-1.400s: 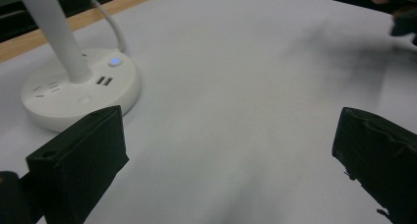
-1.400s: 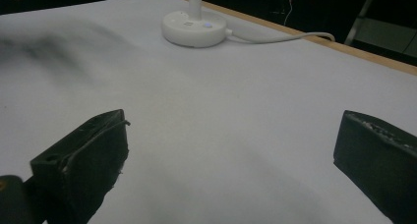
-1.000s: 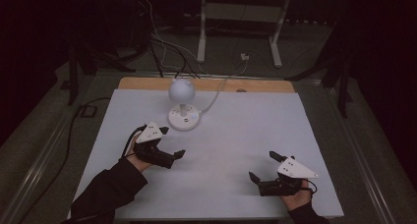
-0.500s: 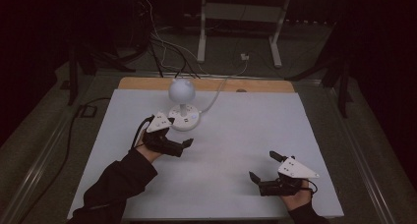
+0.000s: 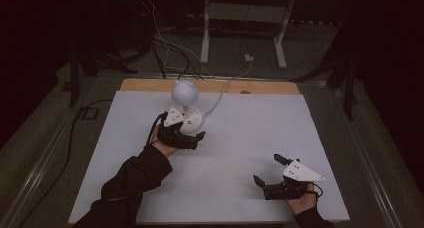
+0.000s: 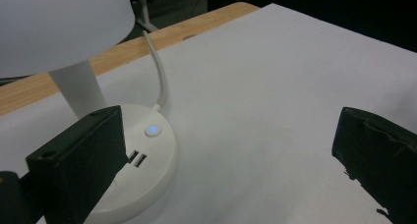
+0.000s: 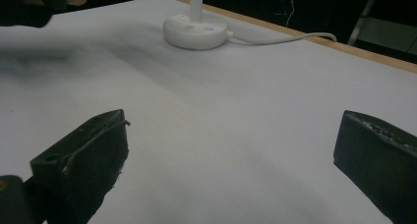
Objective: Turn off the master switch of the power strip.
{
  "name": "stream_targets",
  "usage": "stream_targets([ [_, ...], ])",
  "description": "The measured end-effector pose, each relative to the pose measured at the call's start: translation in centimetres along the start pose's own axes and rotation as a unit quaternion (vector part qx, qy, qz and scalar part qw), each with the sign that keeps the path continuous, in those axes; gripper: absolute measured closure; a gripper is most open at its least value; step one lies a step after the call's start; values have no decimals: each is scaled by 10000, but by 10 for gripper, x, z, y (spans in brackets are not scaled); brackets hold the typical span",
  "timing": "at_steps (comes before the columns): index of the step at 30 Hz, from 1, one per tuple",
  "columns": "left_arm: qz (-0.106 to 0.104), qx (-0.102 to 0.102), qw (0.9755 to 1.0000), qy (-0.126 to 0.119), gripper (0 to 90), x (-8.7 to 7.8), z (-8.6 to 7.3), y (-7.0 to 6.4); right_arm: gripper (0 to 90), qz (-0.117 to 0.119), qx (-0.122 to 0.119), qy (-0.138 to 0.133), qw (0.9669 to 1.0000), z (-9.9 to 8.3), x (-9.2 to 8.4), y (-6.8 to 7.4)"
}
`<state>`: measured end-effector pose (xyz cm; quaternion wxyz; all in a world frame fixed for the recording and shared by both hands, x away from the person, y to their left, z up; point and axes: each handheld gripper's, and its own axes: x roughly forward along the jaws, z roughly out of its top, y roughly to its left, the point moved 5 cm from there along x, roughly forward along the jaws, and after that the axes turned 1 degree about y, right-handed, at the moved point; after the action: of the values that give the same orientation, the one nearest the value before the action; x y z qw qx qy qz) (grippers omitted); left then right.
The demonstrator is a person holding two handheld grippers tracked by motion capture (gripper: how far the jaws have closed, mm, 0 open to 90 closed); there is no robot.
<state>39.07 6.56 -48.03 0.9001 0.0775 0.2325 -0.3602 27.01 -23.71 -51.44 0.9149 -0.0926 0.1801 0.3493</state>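
Over the last second the left gripper (image 5: 192,138), jaws wide, had moved up-frame to the desk lamp (image 5: 185,108), nearing its lit button (image 6: 153,130), while the right gripper (image 5: 270,172) waited wide open at lower right.

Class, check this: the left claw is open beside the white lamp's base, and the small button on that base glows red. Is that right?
One detail is wrong. The button glows blue, not red, as the left gripper view shows. The rest holds: the left claw is open, its jaws wide apart, beside the base of the white lamp.
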Motion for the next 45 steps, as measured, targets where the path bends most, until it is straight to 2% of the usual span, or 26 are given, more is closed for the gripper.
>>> stream_targets([
  [1,70,6,10000,17,39,2,0,0,3,6,1,-11,10000,0,0,0],
  [7,290,14,9996,58,77,17,0,3,3,19,6,-15,10000,0,0,0],
  [8,367,66,9993,59,130,18,0,4,3,24,8,-21,10000,0,-1,0],
  [12,491,20,9987,94,175,27,-1,8,3,20,15,-29,10000,0,-1,0],
  [16,547,16,9985,101,302,33,-1,11,3,19,26,-27,10000,0,-1,0],
  [17,587,12,9982,112,302,35,0,11,3,19,26,-27,10000,0,-1,0],
  [19,644,64,9978,136,358,39,-1,12,3,16,41,-21,10000,0,0,-1],
  [20,729,114,9972,135,430,41,-1,13,3,27,48,-3,10000,-1,0,0],
  [22,795,53,9968,119,459,45,0,15,3,31,49,-9,10000,0,0,0],
  [23,843,55,9964,110,530,46,0,17,3,35,31,-17,10000,0,0,0],
  [24,896,79,9959,106,530,48,0,18,3,35,31,-17,10000,0,0,0],
  [27,1110,235,9934,151,614,52,-2,21,3,33,45,-29,10000,0,-1,0],
  [29,1146,269,9930,122,712,54,-3,23,3,40,49,-34,10000,0,-1,0],
  [31,1168,372,9924,133,735,56,-4,23,3,42,54,-35,10000,0,-1,0],
  [33,1253,533,9905,191,792,59,-7,23,3,52,55,-38,10000,0,-2,0],
  [34,1234,562,9905,217,792,60,-8,23,3,52,55,-38,10000,0,-2,0],
  [36,1383,713,9874,296,835,63,-10,24,3,51,54,-35,10000,0,-2,0],
  [41,1322,747,9878,346,900,69,-16,27,3,57,60,-40,10000,0,-2,0],
  [45,1299,828,9868,507,900,76,-21,27,3,68,62,-39,10000,0,-2,1],
])
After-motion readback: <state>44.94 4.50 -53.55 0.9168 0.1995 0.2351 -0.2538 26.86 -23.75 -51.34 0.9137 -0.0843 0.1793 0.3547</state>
